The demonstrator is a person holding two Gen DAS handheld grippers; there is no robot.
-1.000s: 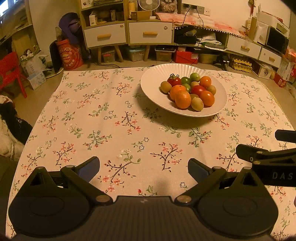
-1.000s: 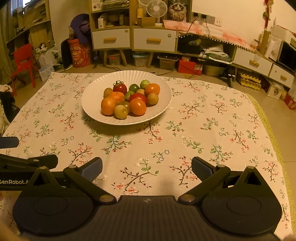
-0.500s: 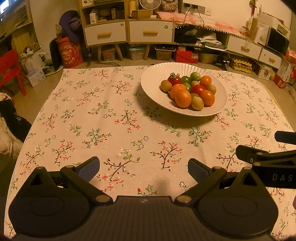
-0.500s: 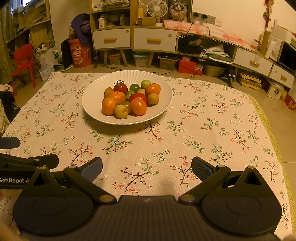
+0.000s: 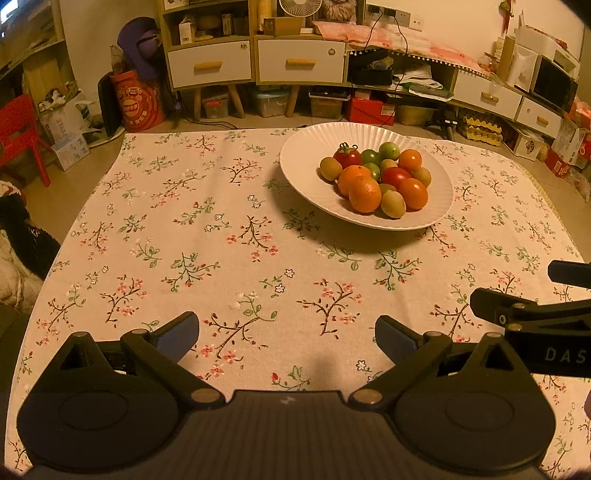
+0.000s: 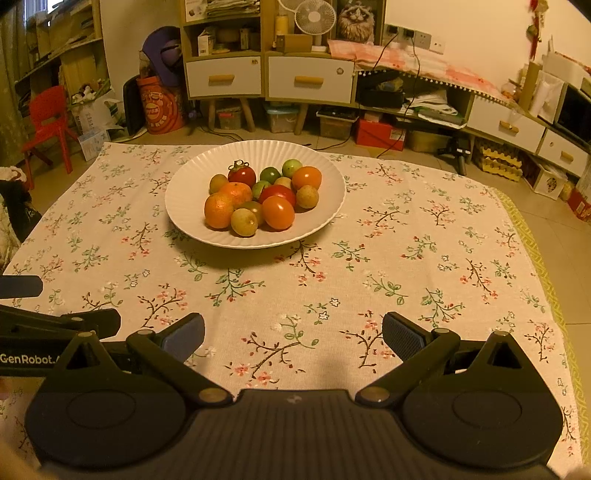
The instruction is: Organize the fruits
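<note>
Fruits [image 6: 258, 199]: heaped in the white plate [image 6: 325, 214], toward the table's [image 6: 406, 258] far edge.
Bearing: ahead-left of my right claw [image 6: 293, 334], ahead-right of my left claw [image 5: 286, 334]; about equally far from both, I judge.
Claws: both wide, empty, at the near edge, well short of the plate.

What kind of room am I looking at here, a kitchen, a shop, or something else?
Most likely a lived-in home living room. A low table under a floral tablecloth holds a white plate of fruit, drawer cabinets with a small fan line the wall, and storage boxes crowd the floor.
</note>
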